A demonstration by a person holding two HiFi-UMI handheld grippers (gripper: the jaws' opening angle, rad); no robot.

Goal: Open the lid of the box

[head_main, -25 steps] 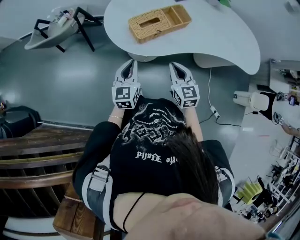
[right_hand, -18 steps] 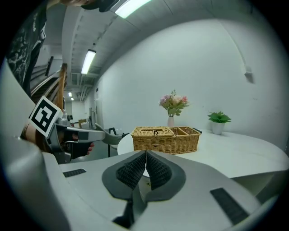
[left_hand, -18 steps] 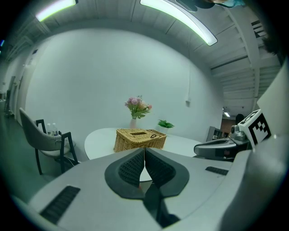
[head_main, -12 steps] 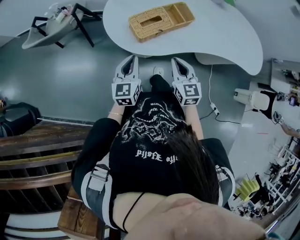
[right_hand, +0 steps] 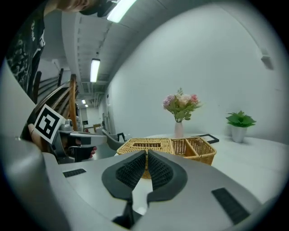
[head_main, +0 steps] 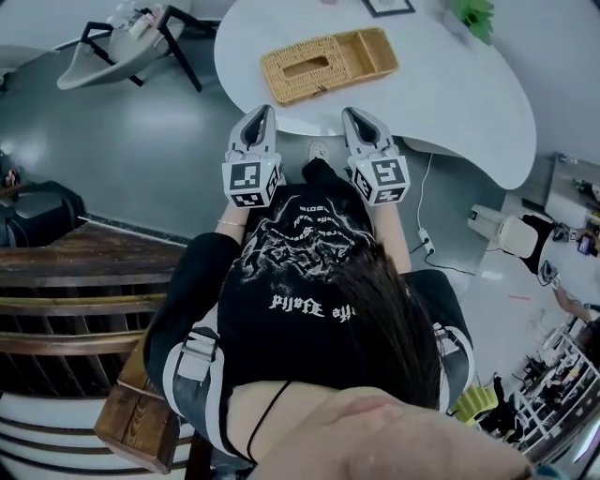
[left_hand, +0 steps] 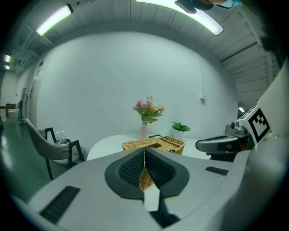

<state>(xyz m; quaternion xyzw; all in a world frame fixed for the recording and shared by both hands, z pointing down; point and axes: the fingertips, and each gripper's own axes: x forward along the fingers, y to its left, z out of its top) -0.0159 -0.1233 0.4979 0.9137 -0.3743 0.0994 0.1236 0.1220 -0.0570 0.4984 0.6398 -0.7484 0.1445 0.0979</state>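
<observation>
A woven wicker box point(head_main: 319, 64) lies on the round white table point(head_main: 450, 84). Its left half carries a lid with a slot; its right half is an open compartment. My left gripper point(head_main: 262, 112) and right gripper point(head_main: 355, 114) are held side by side just short of the table's near edge, both pointing at the box and apart from it. In the left gripper view the box point(left_hand: 156, 144) stands beyond my left gripper point(left_hand: 144, 152), whose jaws are shut and empty. The right gripper view shows the box point(right_hand: 165, 146) ahead of my right gripper point(right_hand: 146, 154), also shut on nothing.
A vase of flowers point(left_hand: 145, 118), a potted plant point(head_main: 473, 17) and a dark picture frame point(head_main: 387, 7) stand on the table behind the box. A grey chair point(head_main: 117, 47) is at the left of the table. Wooden slats point(head_main: 75, 300) lie at my left.
Both grippers have moved forward toward the table together, and the table with the box now sits closer in the head view. Both pairs of jaws stay shut.
</observation>
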